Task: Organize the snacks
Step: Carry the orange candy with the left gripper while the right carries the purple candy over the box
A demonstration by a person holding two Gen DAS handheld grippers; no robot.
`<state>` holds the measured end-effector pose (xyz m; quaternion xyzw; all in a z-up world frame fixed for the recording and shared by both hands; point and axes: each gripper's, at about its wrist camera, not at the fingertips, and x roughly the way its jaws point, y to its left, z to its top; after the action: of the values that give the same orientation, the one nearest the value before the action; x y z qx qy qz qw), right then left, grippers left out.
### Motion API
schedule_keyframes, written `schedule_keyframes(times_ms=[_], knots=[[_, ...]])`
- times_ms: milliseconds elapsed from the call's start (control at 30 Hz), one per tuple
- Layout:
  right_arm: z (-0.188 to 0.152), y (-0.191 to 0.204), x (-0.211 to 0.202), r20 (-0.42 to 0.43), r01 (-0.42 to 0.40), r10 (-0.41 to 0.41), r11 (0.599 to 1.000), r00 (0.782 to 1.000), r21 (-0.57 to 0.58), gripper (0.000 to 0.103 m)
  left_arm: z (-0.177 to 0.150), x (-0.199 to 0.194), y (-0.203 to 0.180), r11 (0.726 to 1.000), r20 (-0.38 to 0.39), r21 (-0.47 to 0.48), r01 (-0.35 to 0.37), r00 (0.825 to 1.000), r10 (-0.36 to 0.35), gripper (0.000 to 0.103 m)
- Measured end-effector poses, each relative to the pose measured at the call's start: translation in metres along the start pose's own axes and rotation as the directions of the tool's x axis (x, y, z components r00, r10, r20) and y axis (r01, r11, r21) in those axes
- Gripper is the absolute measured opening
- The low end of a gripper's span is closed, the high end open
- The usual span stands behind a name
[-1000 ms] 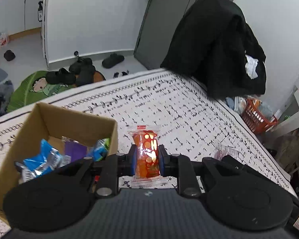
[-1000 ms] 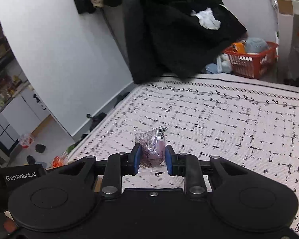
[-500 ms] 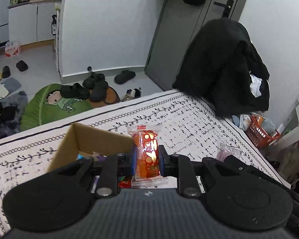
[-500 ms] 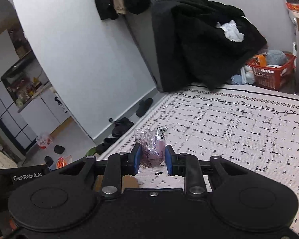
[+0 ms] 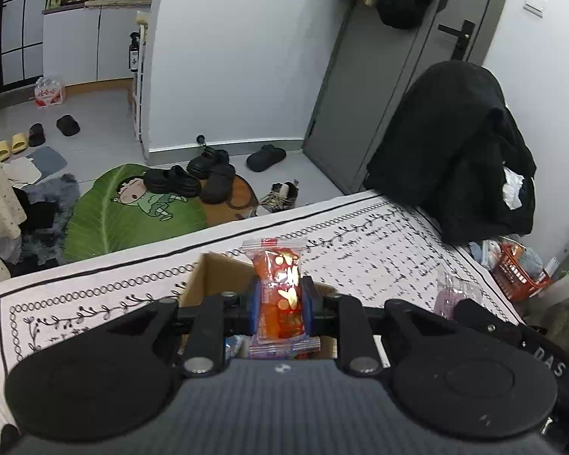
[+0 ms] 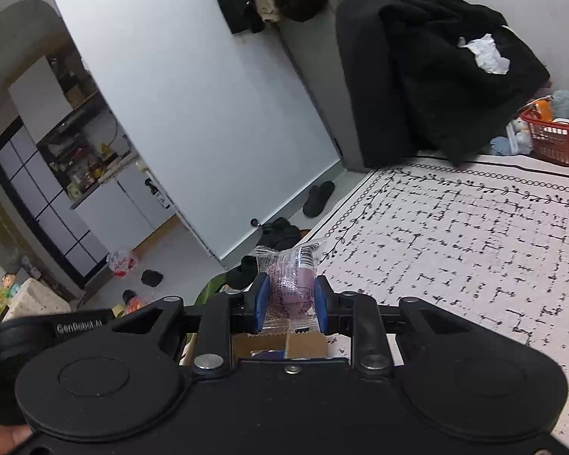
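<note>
My left gripper is shut on an orange-red snack packet and holds it upright above the open cardboard box, whose inside is mostly hidden by the gripper. My right gripper is shut on a pale purple snack packet, also held over the box, which shows just below the fingers. The purple packet and the right gripper also show at the right of the left wrist view.
The box stands on a white patterned tablecloth. A chair draped with black clothing stands at the table's far end, with a red basket beyond. Shoes and a green mat lie on the floor past the table edge.
Both grippers have lifted and moved over the box with their packets still held. The box has slid down under the grippers in both views.
</note>
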<state>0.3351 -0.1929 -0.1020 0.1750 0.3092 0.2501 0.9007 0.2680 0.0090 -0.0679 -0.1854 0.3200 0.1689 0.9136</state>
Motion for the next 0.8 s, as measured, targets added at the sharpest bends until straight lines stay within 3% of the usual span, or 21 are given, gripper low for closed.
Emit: schedule_keyframes(times_ms=[467,800], knots=[[-0.020,0.037,0.028,-0.071,-0.073,0.070,0.996,0.995,-0.046,0.025,0.018,0.026,0.034,1.000,-0.025,-0.016,-0.005,1.000,0.005,0.021],[-0.028,0.047,0.050,-0.100,-0.026,0.021,0.998,0.995,-0.052,0.025,0.011,0.055,0.049,0.999,-0.102,-0.044,0.025,0.994,-0.029,0.021]])
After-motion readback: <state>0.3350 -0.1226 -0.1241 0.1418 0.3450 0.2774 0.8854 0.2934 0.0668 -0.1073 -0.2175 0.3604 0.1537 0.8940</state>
